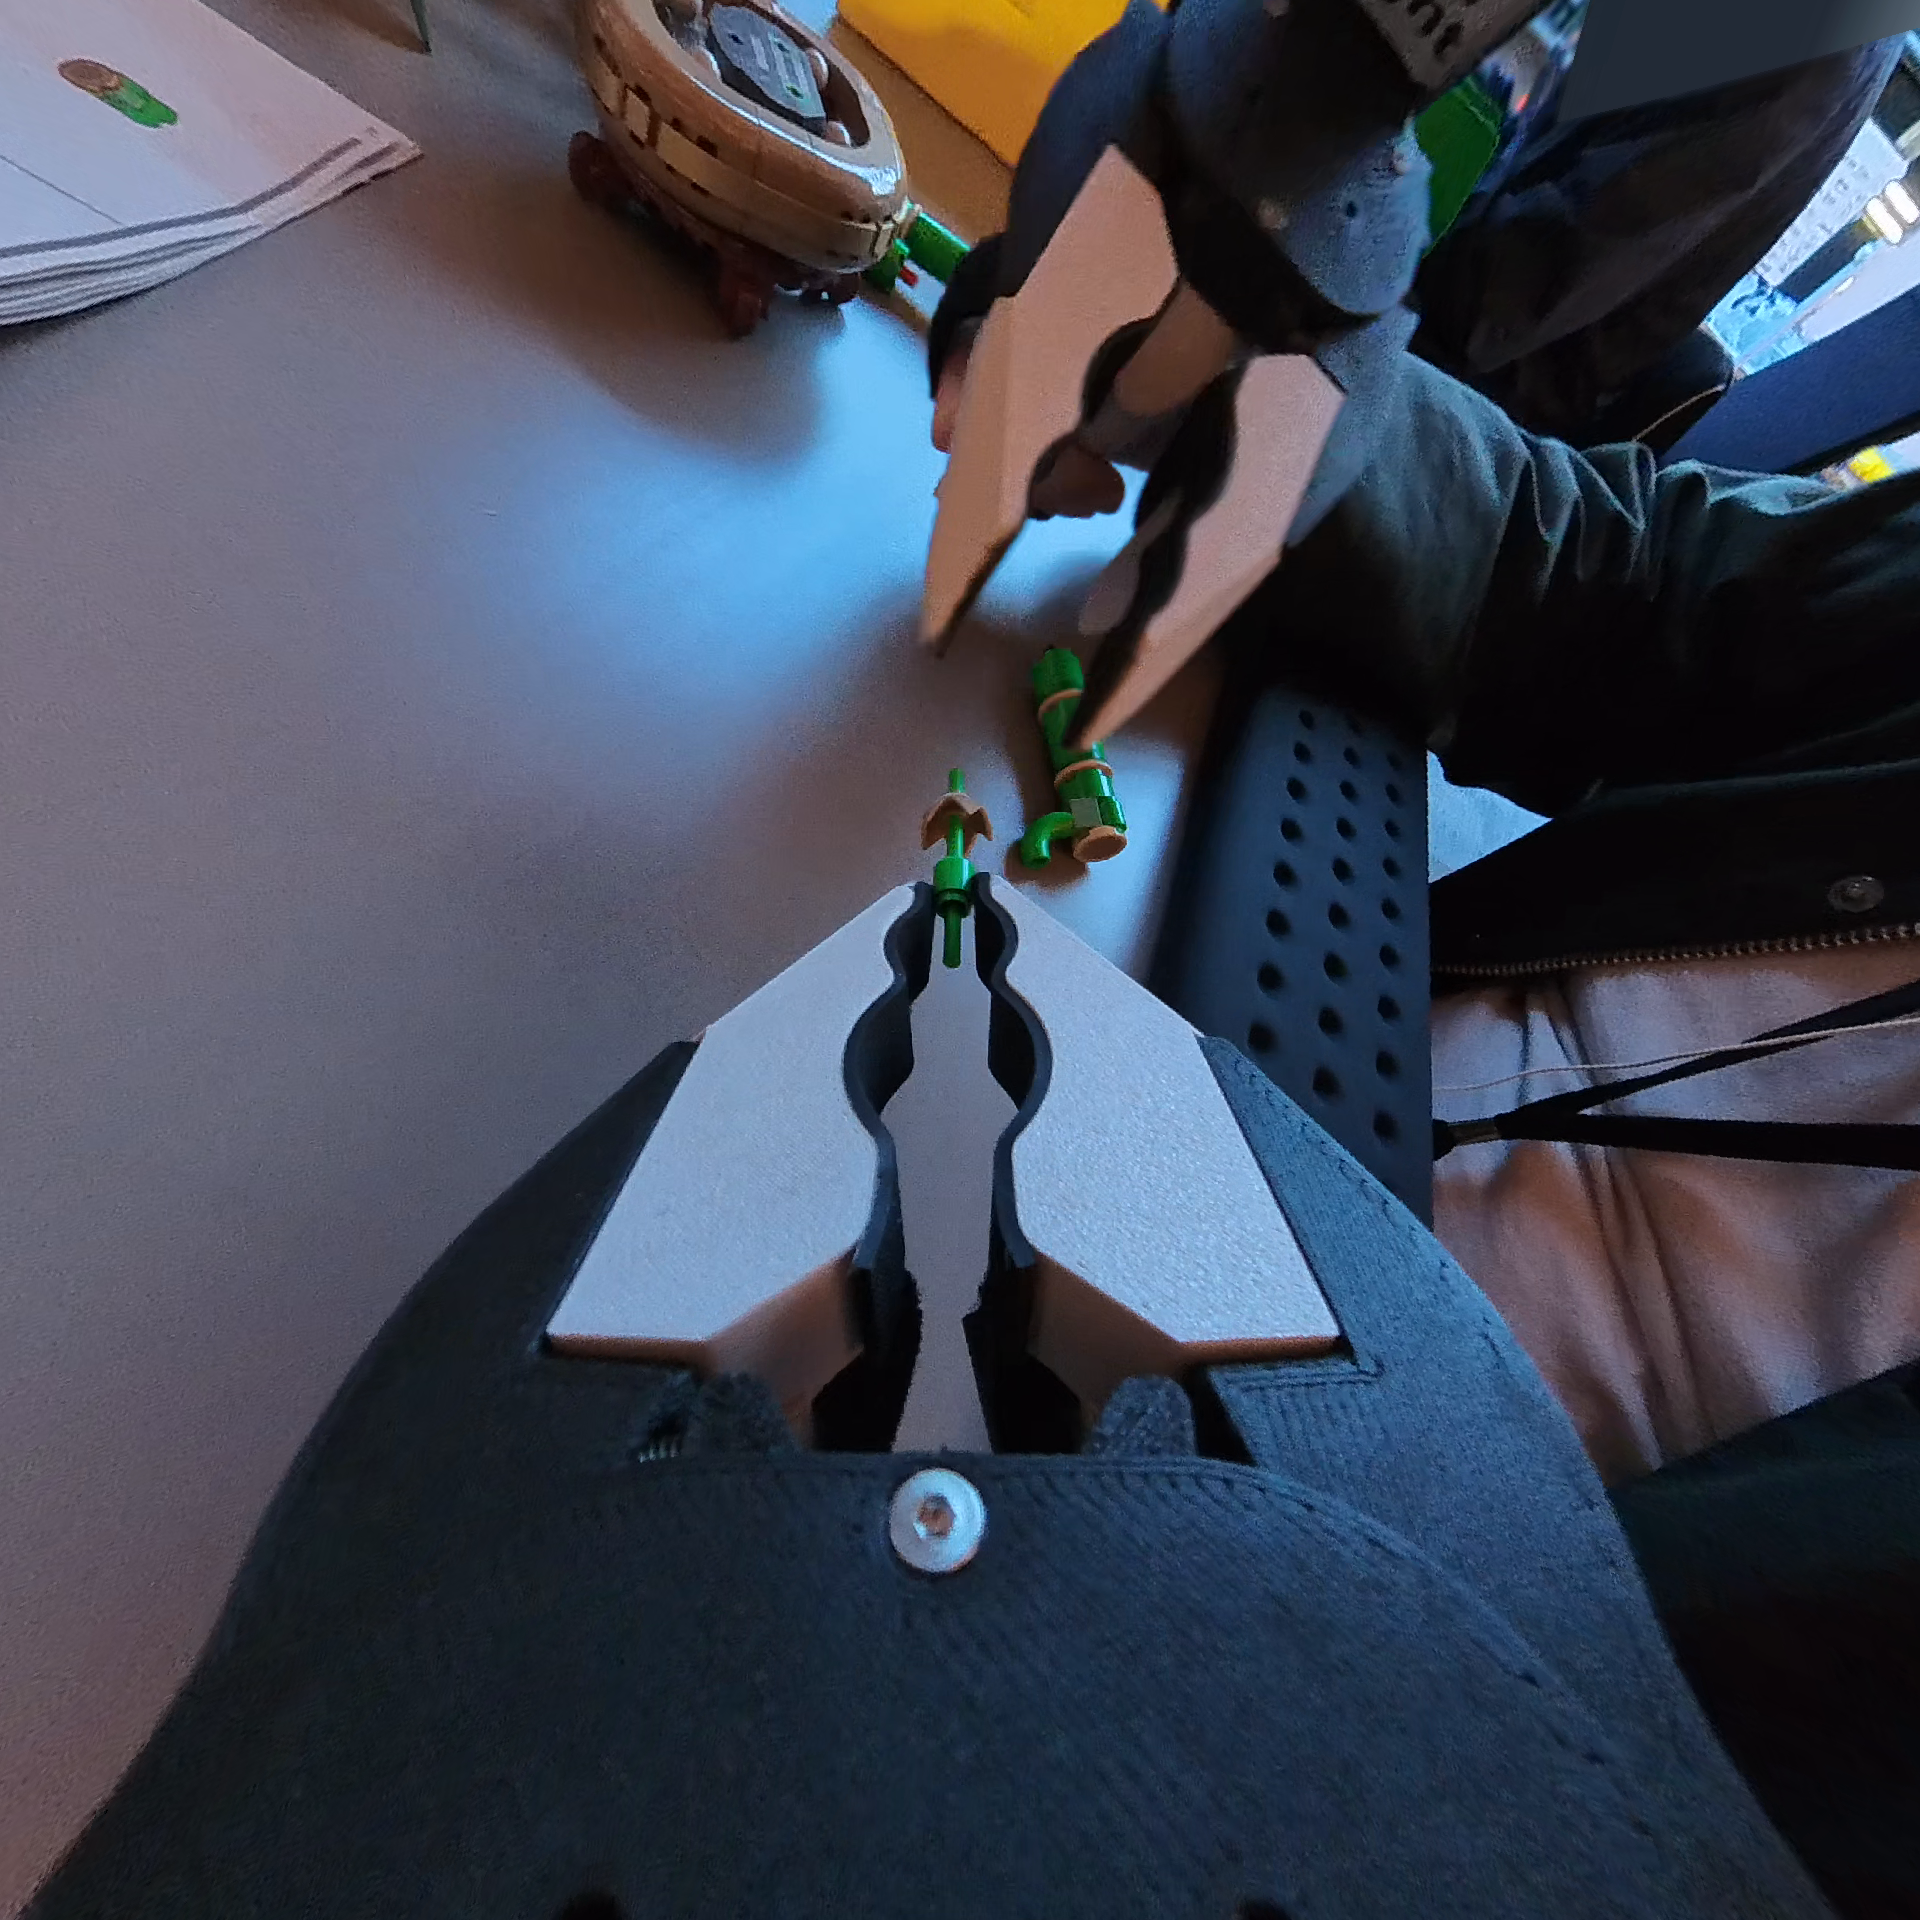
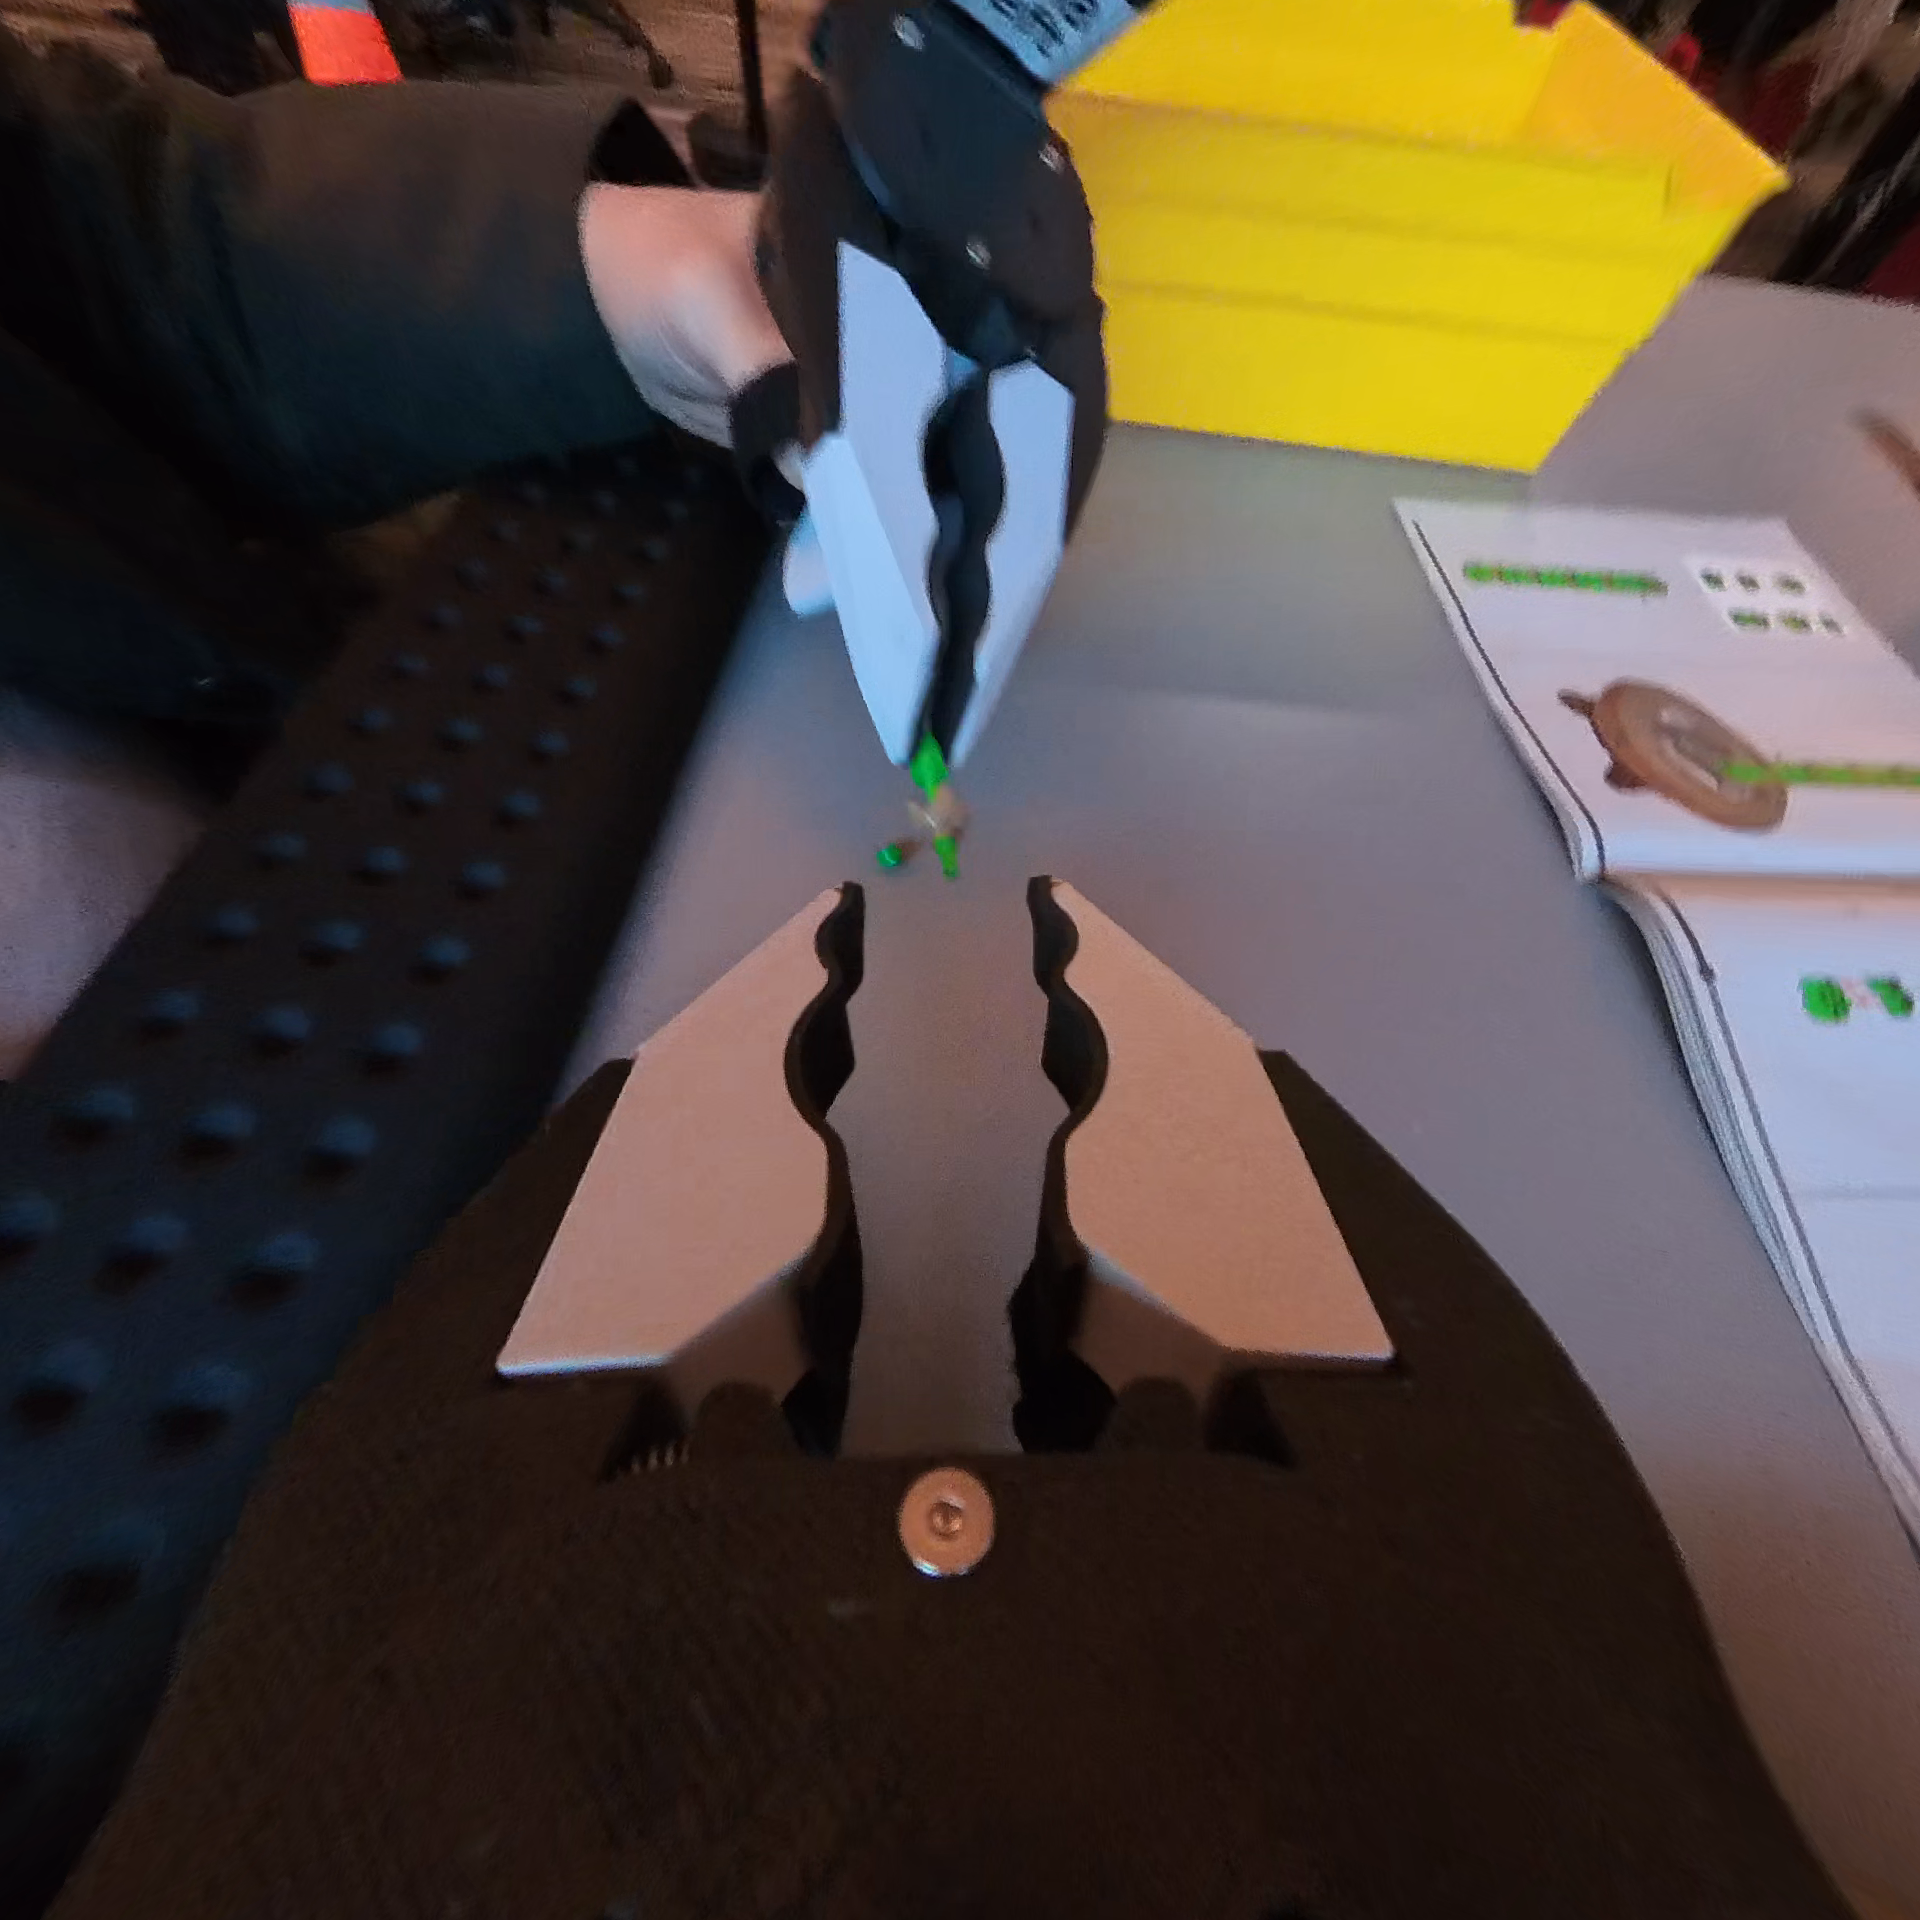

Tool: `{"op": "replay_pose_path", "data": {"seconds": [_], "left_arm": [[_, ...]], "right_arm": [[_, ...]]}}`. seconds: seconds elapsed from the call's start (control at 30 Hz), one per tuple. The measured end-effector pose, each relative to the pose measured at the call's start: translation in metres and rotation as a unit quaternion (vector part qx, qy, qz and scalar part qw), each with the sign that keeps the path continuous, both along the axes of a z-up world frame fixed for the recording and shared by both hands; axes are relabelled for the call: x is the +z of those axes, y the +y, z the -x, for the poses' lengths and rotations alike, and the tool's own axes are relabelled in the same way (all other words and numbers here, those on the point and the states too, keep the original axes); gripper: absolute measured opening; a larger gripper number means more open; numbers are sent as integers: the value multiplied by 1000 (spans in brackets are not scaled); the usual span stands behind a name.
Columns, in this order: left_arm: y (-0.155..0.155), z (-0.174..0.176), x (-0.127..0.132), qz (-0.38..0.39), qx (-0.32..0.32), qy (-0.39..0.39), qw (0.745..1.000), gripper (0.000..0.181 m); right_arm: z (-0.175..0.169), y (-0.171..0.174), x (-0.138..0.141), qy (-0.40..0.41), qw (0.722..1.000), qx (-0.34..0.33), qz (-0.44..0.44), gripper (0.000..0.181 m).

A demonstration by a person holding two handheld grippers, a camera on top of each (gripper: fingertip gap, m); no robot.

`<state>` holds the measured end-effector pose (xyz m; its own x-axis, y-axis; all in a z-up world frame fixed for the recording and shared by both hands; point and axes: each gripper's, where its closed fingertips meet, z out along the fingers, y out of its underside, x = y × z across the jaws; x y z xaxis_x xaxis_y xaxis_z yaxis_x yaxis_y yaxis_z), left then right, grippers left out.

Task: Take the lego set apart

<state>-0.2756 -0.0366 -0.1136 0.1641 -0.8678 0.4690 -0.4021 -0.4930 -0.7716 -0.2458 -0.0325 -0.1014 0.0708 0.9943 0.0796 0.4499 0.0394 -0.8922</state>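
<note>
My left gripper (image 1: 951, 896) is shut on a thin green stem (image 1: 951, 883) that carries a tan flower-like piece (image 1: 956, 816) just past the fingertips, low over the grey table (image 1: 468, 675). It also shows in the right wrist view (image 2: 932, 750), pointing down with the stem (image 2: 928, 771) in it. My right gripper (image 2: 943, 894) is open and empty, facing that stem. In the left wrist view the right gripper (image 1: 1013, 681) hangs over a short green stalk with tan rings (image 1: 1075, 774) lying on the table. The brown lego model (image 1: 738, 135) stands farther back.
A yellow bin (image 2: 1403, 260) stands at the back of the table, behind the model (image 1: 966, 62). An open instruction booklet (image 2: 1714, 707) lies at one side (image 1: 156, 156). A black perforated seat (image 1: 1320, 935) runs along the table edge, next to a person's sleeve. Across from one pair of fingers to the other is roughly 4 centimeters. The brown lego model (image 1: 738, 135) is about equally far from each gripper, around 20 centimeters.
</note>
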Motion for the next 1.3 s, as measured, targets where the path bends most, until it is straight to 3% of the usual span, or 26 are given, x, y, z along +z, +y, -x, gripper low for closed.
{"op": "replay_pose_path", "data": {"seconds": [0.1,0.23,0.33,0.5,1.3], "left_arm": [[-4,-6,-4,-11,-10,15,1000,6],[-8,-13,-6,-24,-21,26,999,6],[-11,-16,-8,-18,-27,28,999,6],[-12,-17,-5,-7,-28,17,999,6],[-20,-17,-2,6,-49,4,999,6]], "right_arm": [[14,-16,-6,-18,999,29,-18,32],[18,-13,-21,-60,997,17,-43,31],[17,-12,-29,-86,994,19,-71,21],[17,-10,-22,-74,994,11,-82,13],[11,-18,-18,-73,995,31,-58,13]]}}
